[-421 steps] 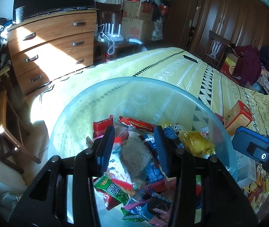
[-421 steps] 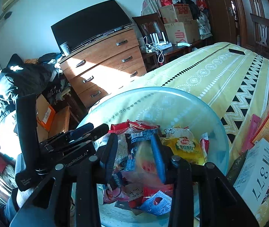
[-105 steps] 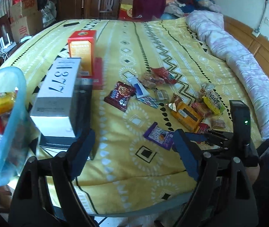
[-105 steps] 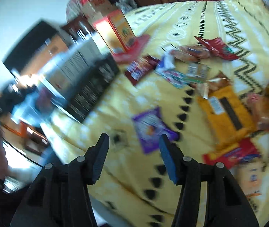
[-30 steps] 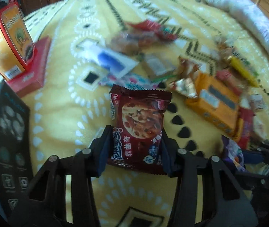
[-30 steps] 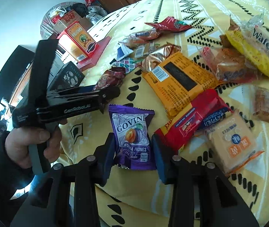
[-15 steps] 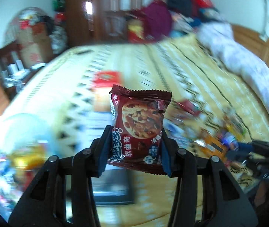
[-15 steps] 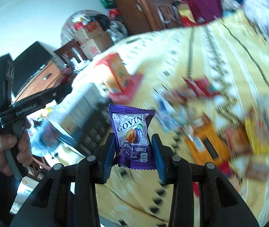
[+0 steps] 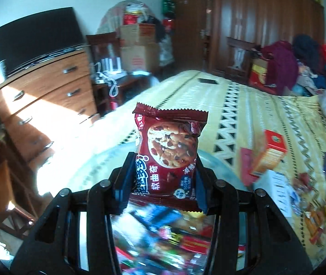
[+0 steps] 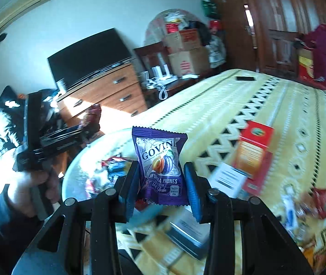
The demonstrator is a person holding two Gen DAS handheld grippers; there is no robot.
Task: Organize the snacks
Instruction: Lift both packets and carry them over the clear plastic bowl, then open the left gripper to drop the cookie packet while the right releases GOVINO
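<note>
Cookie packet (image 9: 166, 153) upright between left gripper (image 9: 161, 183) fingers, above bowl (image 10: 75, 171) of snacks off the bed's (image 10: 266, 114) near-left edge. Prune packet (image 10: 160, 167) upright in right gripper (image 10: 161, 183), right of bowl. Boxes (image 10: 253, 158) on bed, further right. Dresser (image 9: 41, 96) behind, left. Loose snacks (image 10: 307, 204) far right on bed.

Dark-red foil cookie packet (image 9: 168, 154) stands upright, pinched. Purple foil prune packet (image 10: 160, 166) likewise; clear round plastic snack tub (image 10: 75, 167) at its nine o'clock.

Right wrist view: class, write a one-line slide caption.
Right gripper holds a purple prune packet above the snack-filled bowl.
</note>
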